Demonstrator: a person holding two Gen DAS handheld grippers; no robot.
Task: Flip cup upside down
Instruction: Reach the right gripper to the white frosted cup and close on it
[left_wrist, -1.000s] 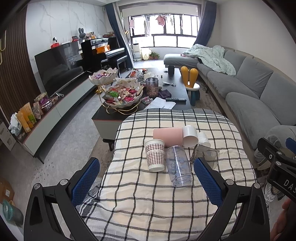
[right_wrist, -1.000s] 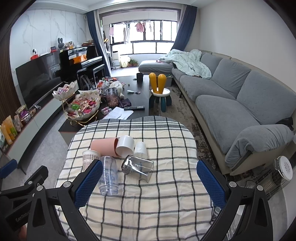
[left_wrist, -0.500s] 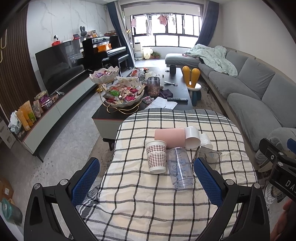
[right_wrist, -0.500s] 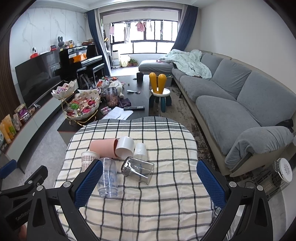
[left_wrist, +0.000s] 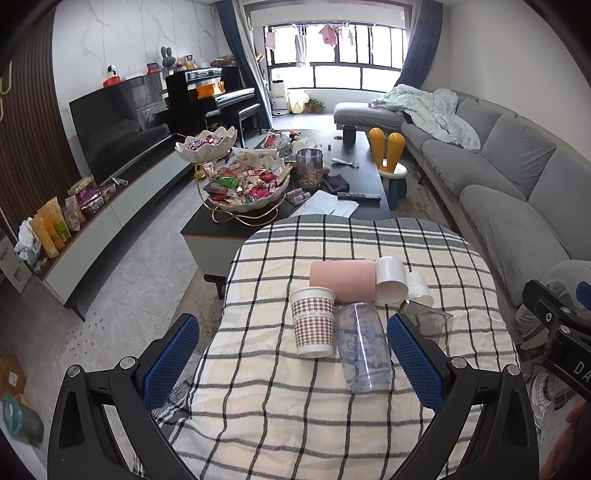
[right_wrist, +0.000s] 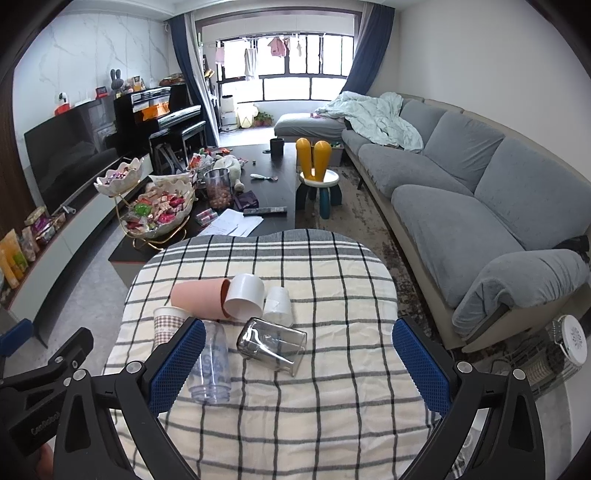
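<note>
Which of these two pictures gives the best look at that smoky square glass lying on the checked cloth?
The right wrist view. There the smoky square glass lies on its side in full sight between the open fingers. In the left wrist view, the glass is mostly hidden behind one blue finger pad, so only its far part shows.

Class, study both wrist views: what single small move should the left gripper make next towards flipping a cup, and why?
Probably ease the left gripper forward and down around the checked paper cup. That cup alone stands mouth-up; the pink cup and clear tumbler lie on their sides. Both grippers are open and hold nothing.
</note>
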